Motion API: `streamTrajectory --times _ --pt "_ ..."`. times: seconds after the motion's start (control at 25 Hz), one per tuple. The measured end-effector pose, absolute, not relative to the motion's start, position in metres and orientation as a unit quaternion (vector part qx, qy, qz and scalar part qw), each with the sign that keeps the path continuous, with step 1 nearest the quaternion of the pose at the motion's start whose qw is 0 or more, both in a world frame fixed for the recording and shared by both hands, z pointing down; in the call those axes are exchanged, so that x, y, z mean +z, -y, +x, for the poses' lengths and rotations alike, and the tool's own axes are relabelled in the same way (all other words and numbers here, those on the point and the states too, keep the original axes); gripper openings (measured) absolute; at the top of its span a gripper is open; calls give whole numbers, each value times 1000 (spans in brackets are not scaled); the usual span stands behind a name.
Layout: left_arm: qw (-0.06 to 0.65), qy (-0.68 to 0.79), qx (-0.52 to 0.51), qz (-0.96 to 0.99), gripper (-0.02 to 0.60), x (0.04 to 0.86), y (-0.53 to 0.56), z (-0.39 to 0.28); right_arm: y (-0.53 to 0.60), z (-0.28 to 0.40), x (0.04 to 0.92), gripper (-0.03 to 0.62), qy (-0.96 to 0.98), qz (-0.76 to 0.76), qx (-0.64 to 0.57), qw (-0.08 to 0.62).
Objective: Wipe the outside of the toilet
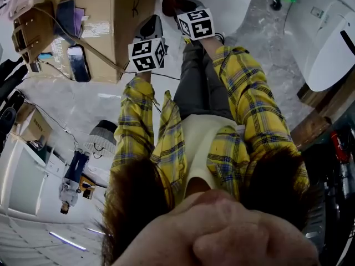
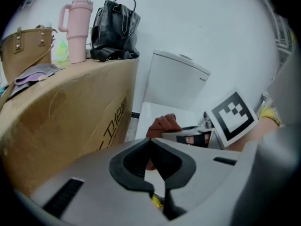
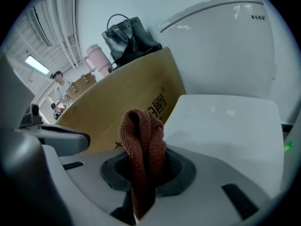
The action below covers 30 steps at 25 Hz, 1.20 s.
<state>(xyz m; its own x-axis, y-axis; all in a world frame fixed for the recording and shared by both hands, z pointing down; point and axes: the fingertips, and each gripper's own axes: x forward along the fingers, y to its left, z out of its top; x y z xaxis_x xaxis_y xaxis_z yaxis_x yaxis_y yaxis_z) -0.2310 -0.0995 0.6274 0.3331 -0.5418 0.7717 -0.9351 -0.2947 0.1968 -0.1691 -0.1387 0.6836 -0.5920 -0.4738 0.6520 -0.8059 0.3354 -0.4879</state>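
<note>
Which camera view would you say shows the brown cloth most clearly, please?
The right gripper view: the brown cloth fills the middle, folded and clamped in the right gripper. The left gripper view shows only a small bunch of it further off; the head view, a small dark-red patch near the top.

Cardboard box (image 2: 70, 112) carries three items in a row on top: tan bag (image 2: 26, 48), pink tumbler (image 2: 76, 29), black bag (image 2: 115, 29). Phone (image 1: 78, 63) lies flat on the box top.
</note>
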Motion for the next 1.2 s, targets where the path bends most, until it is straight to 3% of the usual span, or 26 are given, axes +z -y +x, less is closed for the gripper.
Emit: streamTrajectory --times 0.32,1.2 --pt "327 481 301 755 9 628 101 -220 116 -112 718 83 761 428 402 275" --pt "312 423 325 786 9 630 93 -171 59 39 731 83 697 514 380 327"
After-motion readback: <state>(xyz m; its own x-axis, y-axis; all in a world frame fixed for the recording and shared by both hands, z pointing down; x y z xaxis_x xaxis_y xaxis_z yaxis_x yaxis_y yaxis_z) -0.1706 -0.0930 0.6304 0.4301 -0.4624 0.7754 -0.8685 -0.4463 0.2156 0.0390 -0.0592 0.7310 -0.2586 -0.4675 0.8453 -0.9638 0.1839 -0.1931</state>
